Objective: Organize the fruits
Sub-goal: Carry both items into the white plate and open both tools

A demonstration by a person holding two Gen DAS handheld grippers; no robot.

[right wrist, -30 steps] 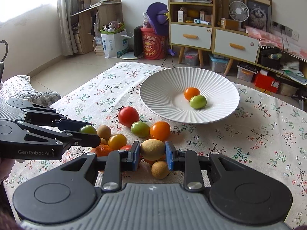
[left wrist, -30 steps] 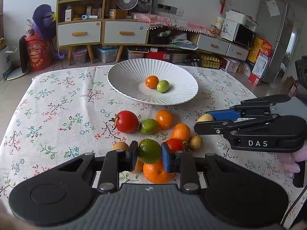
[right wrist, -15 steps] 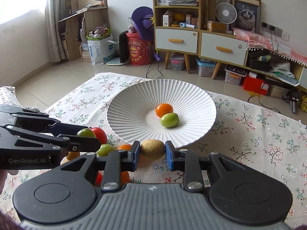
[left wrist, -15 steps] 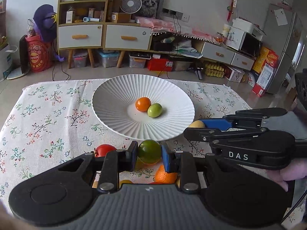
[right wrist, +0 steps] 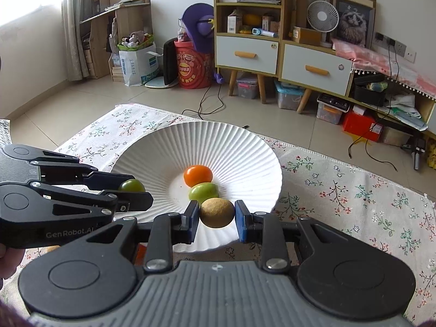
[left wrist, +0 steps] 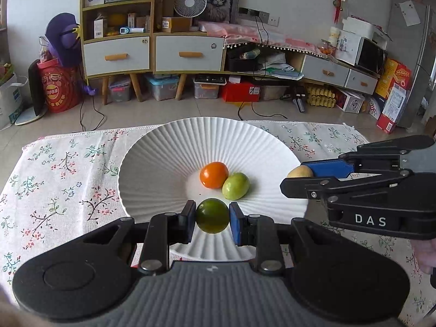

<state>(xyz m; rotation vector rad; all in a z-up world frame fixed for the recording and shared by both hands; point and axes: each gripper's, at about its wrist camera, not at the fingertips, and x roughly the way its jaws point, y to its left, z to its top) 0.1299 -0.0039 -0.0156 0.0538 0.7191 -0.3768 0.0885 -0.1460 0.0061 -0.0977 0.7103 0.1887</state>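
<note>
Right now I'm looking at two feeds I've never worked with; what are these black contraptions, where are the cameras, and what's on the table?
No robot here: a person holds one hand-held gripper in each hand, and a fisheye camera on each looks forward along its two fingers. The left view shows the left hand-held gripper shut on a dark green round fruit; the right hand-held gripper enters from the side. The right view shows that one shut on a tan-brown oval fruit. Both hover over a white ribbed plate on a floral tablecloth. In the plate lie an orange round fruit and a light green oval fruit, touching.
</note>
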